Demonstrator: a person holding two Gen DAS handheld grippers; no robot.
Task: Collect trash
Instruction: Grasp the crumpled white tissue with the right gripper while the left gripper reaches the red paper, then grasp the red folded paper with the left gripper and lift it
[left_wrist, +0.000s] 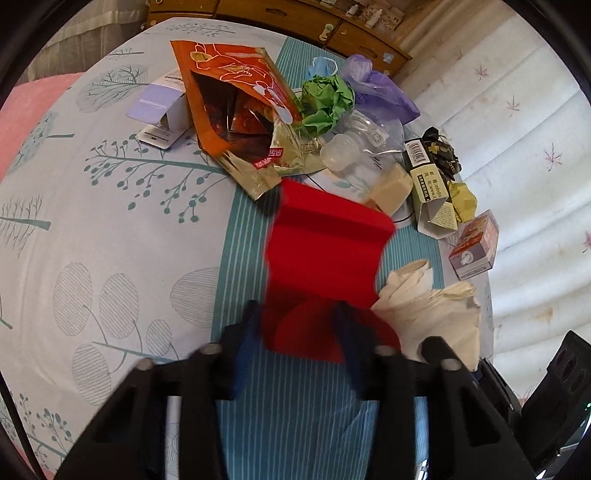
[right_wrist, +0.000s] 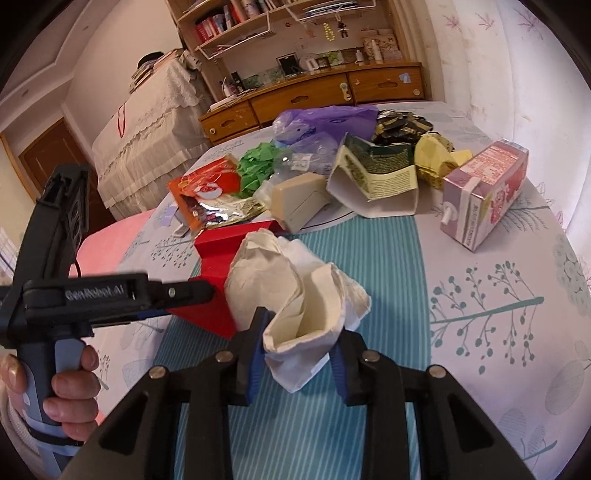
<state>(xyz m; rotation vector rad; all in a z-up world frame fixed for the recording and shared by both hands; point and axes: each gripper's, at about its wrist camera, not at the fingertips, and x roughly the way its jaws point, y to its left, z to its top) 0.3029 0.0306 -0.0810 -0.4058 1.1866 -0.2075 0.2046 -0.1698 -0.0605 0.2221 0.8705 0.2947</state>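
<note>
A flattened red carton (left_wrist: 325, 251) (right_wrist: 218, 266) lies on the teal-striped cloth. Its near end sits between the fingers of my left gripper (left_wrist: 297, 325), whose blue pads close on it from both sides. The right wrist view shows that left gripper (right_wrist: 207, 299) from the side, clamped on the carton's edge. Just right of the carton is a crumpled white paper (left_wrist: 436, 306) (right_wrist: 295, 295). My right gripper (right_wrist: 301, 339) is shut on its near fold, both pads pressing the paper. One of its fingers (left_wrist: 434, 345) shows beside the paper in the left wrist view.
A trash pile lies beyond: an orange foil pouch (left_wrist: 229, 85), green crumpled paper (left_wrist: 325, 99), a purple bag (left_wrist: 373, 88), a clear bottle (left_wrist: 354, 144), a beige box (right_wrist: 299, 199), a green-white carton (right_wrist: 376, 177), a pink drink carton (right_wrist: 484, 192). A wooden cabinet (right_wrist: 314, 96) stands behind. A hand (right_wrist: 70, 384) holds the left gripper.
</note>
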